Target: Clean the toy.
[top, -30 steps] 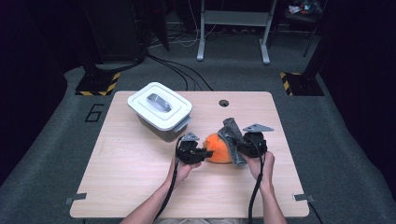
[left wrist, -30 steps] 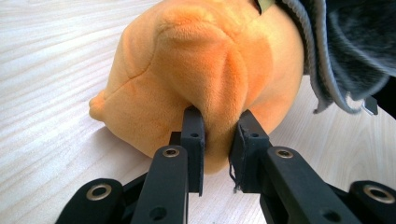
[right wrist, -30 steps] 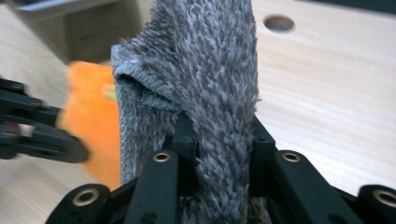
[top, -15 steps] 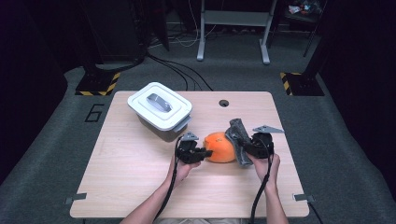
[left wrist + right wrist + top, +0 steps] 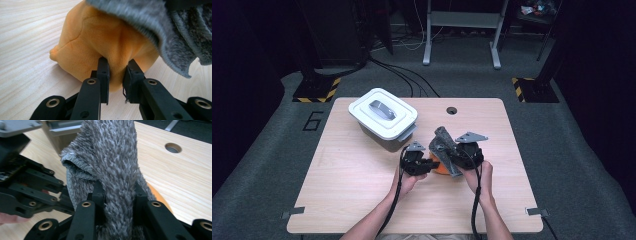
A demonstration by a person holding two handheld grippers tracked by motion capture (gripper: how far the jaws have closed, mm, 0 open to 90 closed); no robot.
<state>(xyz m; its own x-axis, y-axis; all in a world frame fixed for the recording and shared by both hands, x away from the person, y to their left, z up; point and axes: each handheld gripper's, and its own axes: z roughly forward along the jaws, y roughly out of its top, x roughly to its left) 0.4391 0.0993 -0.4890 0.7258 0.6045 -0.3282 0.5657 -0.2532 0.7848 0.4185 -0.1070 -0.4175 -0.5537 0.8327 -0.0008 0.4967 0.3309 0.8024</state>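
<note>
A: Starting at left: white lidded container (image 5: 383,119) sitting at the far-left part of the tabletop (image 5: 337,200), lid on, well apart from the work. Likely parked there as a store for later, out of the way.

B: Moving right: left gripper (image 5: 428,164) pinching a fold of the orange plush toy (image 5: 105,47), jaws clenched on the fabric, pads sinking into it. Toy resting on the tabletop near the middle, just right of that gripper. Probably acting as an anchor, keeping the soft body from sliding.

A: Further right: right gripper (image 5: 450,154) gripping the grey fuzzy cloth (image 5: 117,165), jaws clamped on a bunched fold, cloth standing up and draping over the toy's top.

B: Judging by that: pulling the cloth over or off the toy, one side bracing, the other working. Which of the two, not possible to tell.

A: Noting a risk: plush slipping out of the thin pinch.
</note>
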